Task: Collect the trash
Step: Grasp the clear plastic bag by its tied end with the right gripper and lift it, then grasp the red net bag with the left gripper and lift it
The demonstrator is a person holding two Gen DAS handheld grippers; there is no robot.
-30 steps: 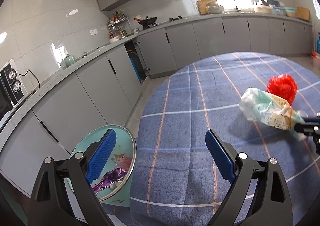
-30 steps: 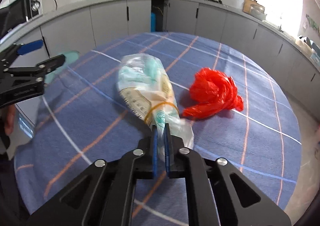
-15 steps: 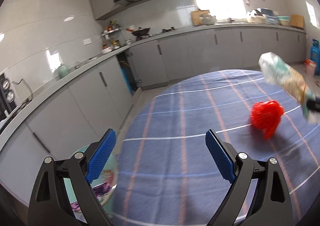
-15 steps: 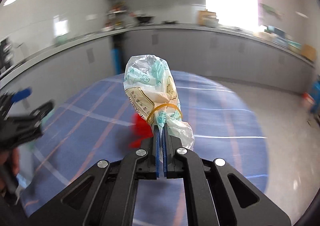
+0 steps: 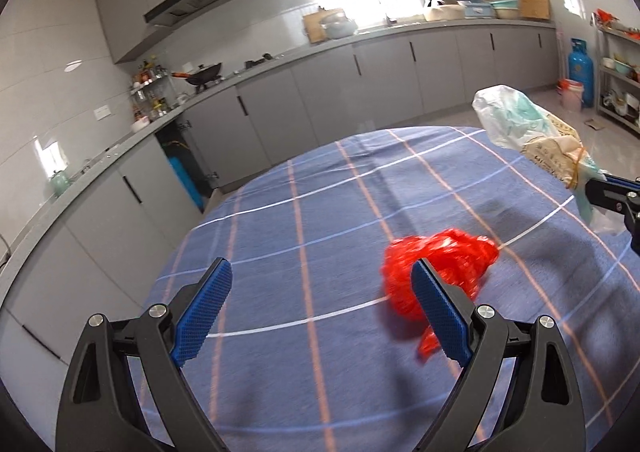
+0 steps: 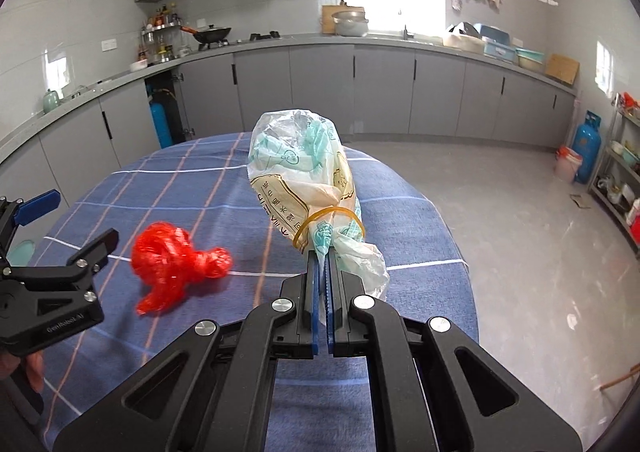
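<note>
Above the tabletop (image 6: 420,211): bagged wrapper carried, red bag next.
Right gripper (image 6: 322,272) fingers pinch the rubber-banded clear bag (image 6: 304,179); left gripper (image 5: 320,308) fingers gape wide beside the crumpled red plastic bag (image 5: 440,264), likely needing centring before closing.

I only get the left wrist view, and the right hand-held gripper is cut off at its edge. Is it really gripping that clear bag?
Observer: Yes. The right hand-held gripper is shut on the clear bag's twisted neck, just below a yellow rubber band.
Operator: My finger overlaps the red bag. Is it touching?
Observer: No. In the right wrist view the red bag lies on the tablecloth, apart from the open left hand-held gripper and outside its fingers.
</note>
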